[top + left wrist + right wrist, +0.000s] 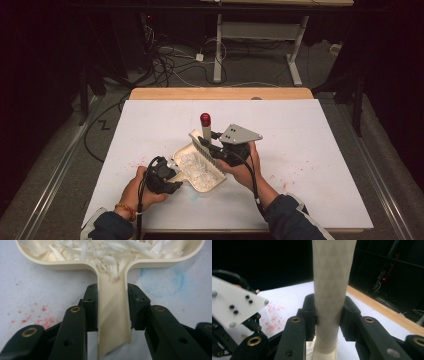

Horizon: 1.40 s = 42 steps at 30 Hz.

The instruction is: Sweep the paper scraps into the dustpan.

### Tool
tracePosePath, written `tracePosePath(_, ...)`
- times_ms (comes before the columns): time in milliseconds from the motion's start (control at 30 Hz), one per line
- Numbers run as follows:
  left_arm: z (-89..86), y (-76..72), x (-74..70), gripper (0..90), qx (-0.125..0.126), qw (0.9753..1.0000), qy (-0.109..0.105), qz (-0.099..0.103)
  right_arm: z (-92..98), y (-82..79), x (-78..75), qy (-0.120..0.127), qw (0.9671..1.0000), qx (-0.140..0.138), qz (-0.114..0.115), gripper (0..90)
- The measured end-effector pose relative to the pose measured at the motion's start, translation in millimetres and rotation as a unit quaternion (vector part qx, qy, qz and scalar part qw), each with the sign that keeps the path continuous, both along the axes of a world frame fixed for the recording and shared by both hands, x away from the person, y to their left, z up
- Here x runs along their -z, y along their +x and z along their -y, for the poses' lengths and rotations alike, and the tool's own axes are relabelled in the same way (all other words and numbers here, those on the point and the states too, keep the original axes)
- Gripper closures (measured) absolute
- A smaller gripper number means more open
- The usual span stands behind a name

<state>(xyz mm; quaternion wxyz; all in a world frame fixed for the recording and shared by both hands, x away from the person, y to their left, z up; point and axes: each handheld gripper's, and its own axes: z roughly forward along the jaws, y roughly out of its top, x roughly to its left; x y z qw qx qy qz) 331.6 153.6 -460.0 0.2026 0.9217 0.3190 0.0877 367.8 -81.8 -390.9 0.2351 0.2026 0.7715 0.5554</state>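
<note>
High view. A cream dustpan (200, 170) lay on the white table (310, 150) near the person's edge, its tray heaped with white shreds (196, 165). The left gripper (170, 176) held the pan's handle at the left. The right gripper (210, 145) carried a cream brush (204, 146), its bristle comb resting across the pan's far rim. A small red-capped object (205, 120) stood just beyond the pan; what it was could not be told. Faint red specks marked the table around the pan.

Left gripper view. Both jaws were clamped on the dustpan handle (113, 315), pads flat against its two side walls. Shreds (110, 252) crowded the tray and spilled a little way into the handle channel. A blue smudge (165, 277) sat on the table just beside the pan.

Right gripper view. Jaws were closed on the brush handle (332, 290), which rose upright between them. The other gripper's grey plate (234, 305) showed at the left.

Judgement. The step looked like sweeping shreds into the pan. To do it well: keep the pan's lip pressed flat on the table, hold the handle steady, draw the bristles inward in short light strokes, and avoid flicking the light shreds back over the rim.
</note>
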Motion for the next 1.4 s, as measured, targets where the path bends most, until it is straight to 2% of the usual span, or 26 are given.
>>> tracePosePath(267, -1.9, 0.5, 1.0, 62.6, 0.001, 1.0, 0.0, -0.002, 19.0, 13.8, -9.1, 0.015, 0.9993, 0.031, -0.016, 70.1)
tracePosePath(467, -6.2, 0.0, 0.3, 62.7, 0.0, 1.0, -0.001, -0.005, 25.1, 26.2, -2.5, -0.014, 0.9977, 0.065, -0.009, 70.1)
tracePosePath(533, -9.2, 0.0, 0.2, 62.6, 0.0, 0.9999, -0.011, -0.008, 25.6, 27.9, -0.9, -0.017, 0.9975, 0.068, -0.007, 70.1)
tracePosePath(633, -12.2, 0.2, 0.7, 62.6, -0.002, 0.9999, -0.01, -0.009, 24.8, 31.8, 4.1, -0.042, 0.9956, 0.083, 0.008, 70.0)
tracePosePath(733, -13.9, 0.1, 0.0, 62.6, -0.002, 0.9999, -0.009, -0.01, 25.2, 38.7, 12.2, -0.056, 0.9939, 0.095, 0.005, 70.1)
tracePosePath(833, -15.6, 0.4, 0.4, 62.6, -0.002, 0.9999, -0.007, -0.011, 25.5, 42.6, 18.5, -0.059, 0.9933, 0.099, -0.003, 70.1)
tracePosePath(933, -17.1, 1.0, 0.8, 62.6, -0.003, 0.9999, -0.008, -0.01, 23.4, 40.4, 18.6, -0.054, 0.9946, 0.088, -0.01, 70.2)
tracePosePath(1033, -17.3, 1.7, 1.3, 62.6, -0.004, 0.9999, -0.007, -0.011, 15.3, 32.3, 18.4, -0.06, 0.9971, 0.044, -0.018, 70.1)
tracePosePath(1200, -17.1, 1.8, 1.7, 62.6, -0.005, 0.9999, -0.007, -0.012, -3.1, 16.5, 20.8, -0.076, 0.997, 0.001, -0.016, 69.6)
tracePosePath(1400, -16.7, 1.7, 1.8, 62.6, -0.005, 0.9999, -0.006, -0.012, -17.9, -4.0, 16.2, -0.069, 0.9961, -0.049, -0.022, 70.1)
